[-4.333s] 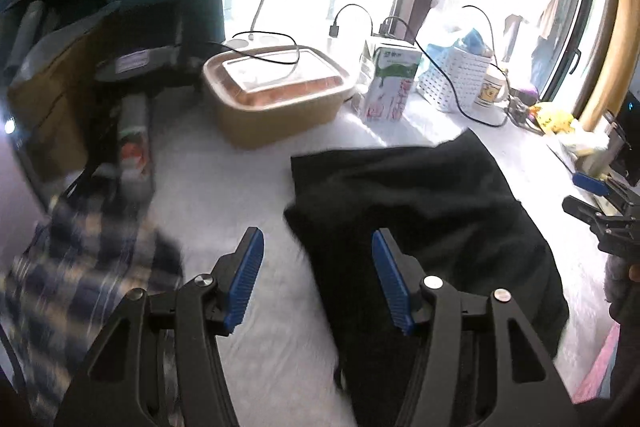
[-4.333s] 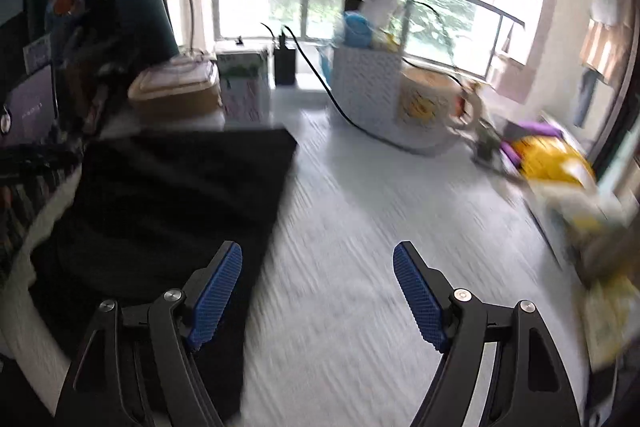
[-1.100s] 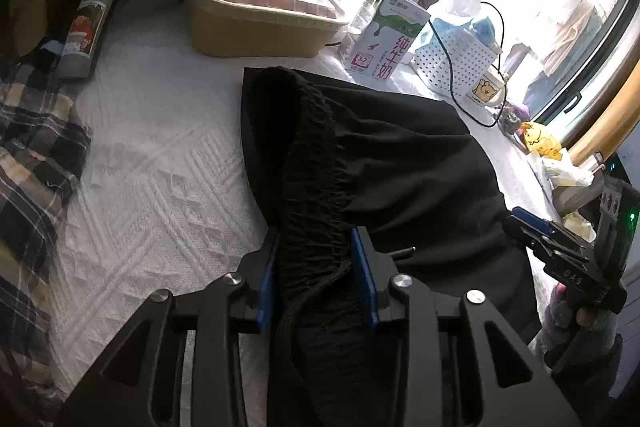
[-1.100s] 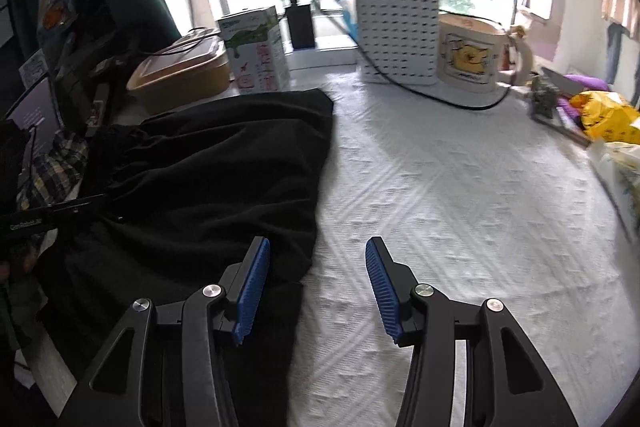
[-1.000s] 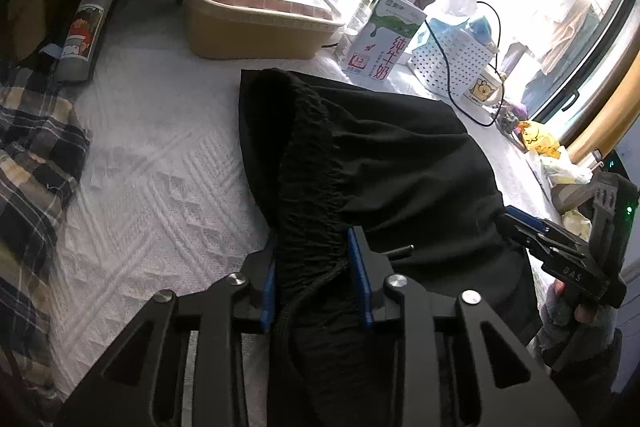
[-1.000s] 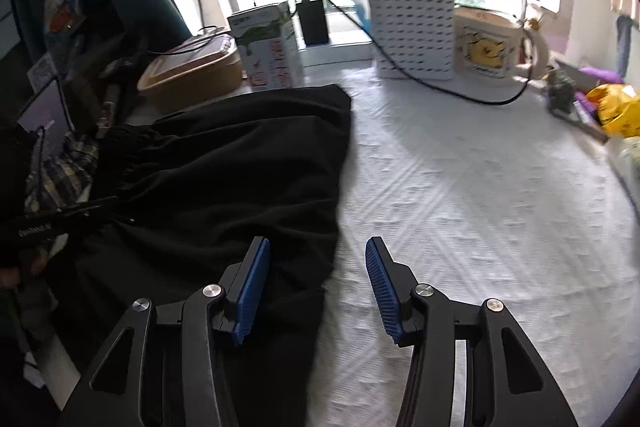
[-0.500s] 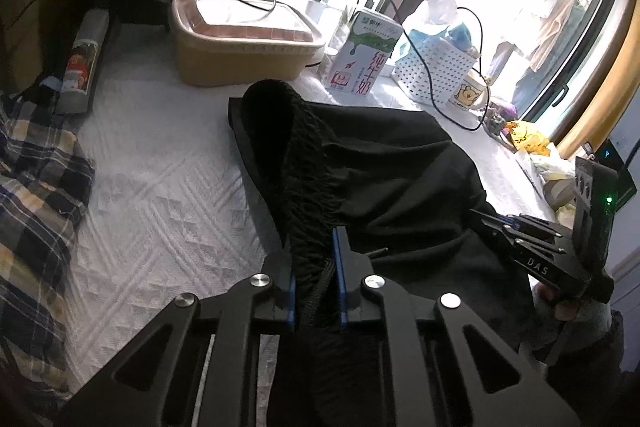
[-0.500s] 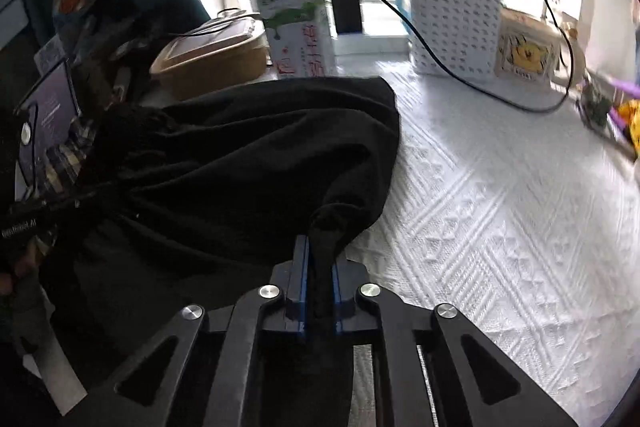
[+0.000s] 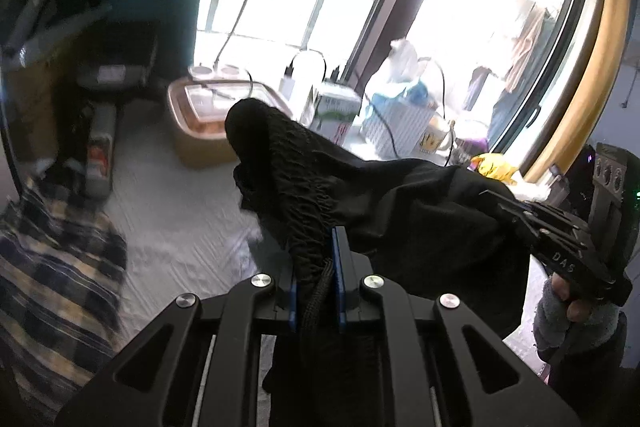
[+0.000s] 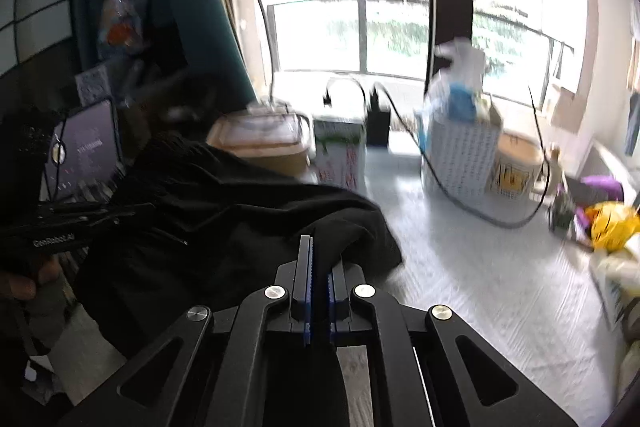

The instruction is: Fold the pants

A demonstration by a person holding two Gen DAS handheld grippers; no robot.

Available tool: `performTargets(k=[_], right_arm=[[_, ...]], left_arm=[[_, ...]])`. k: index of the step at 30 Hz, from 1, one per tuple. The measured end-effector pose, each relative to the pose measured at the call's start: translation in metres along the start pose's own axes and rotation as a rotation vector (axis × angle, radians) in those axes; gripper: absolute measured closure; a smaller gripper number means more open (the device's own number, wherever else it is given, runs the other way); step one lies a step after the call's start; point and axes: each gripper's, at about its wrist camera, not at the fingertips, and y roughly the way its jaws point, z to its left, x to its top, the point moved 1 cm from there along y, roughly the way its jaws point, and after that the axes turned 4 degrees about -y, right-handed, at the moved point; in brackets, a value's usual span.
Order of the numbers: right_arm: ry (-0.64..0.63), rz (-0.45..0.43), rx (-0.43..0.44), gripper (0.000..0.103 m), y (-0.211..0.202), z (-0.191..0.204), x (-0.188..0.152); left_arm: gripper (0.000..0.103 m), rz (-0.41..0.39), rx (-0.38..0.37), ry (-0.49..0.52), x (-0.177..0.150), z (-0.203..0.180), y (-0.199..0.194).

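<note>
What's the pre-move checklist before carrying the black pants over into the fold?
1. Left tongs shut on the gathered waistband of the pants: ok.
2. Right tongs shut on the pants' edge: ok.
3. Pants lifted off the white tablecloth: partly; lower fabric is hidden, cannot tell.
4. Drawstring hanging between the left pads, free of snags: cannot tell.
5. Milk carton and lidded container close behind the cloth: not ok, little clearance.
6. Plaid garment apart from the pants: ok.
</note>
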Motion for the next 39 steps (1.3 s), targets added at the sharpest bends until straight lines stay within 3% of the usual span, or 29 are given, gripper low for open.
performTargets(k=[13, 19, 32, 39], right_arm=[[-0.108, -0.171, 0.049, 0.098, -0.047, 0.063, 0.061], [-0.142, -0.21, 0.103, 0.098, -0.047, 0.108, 0.082], [-0.135, -0.187, 0.28, 0.098, -0.01, 0.207, 0.098], [-0.05, -0.098, 0.29, 0.098, 0.033, 0.236, 0.078]], left_arm=[[0.091, -0.165, 0.014, -0.011, 0.028, 0.029, -0.085], [0.091, -0.217, 0.072, -0.024, 0.029, 0.06, -0.13], [0.091, -0.211, 0.226, -0.064, 0.009, 0.139, -0.193], [0.091, -0.139, 0.285, -0.088, -0.005, 0.177, -0.187]])
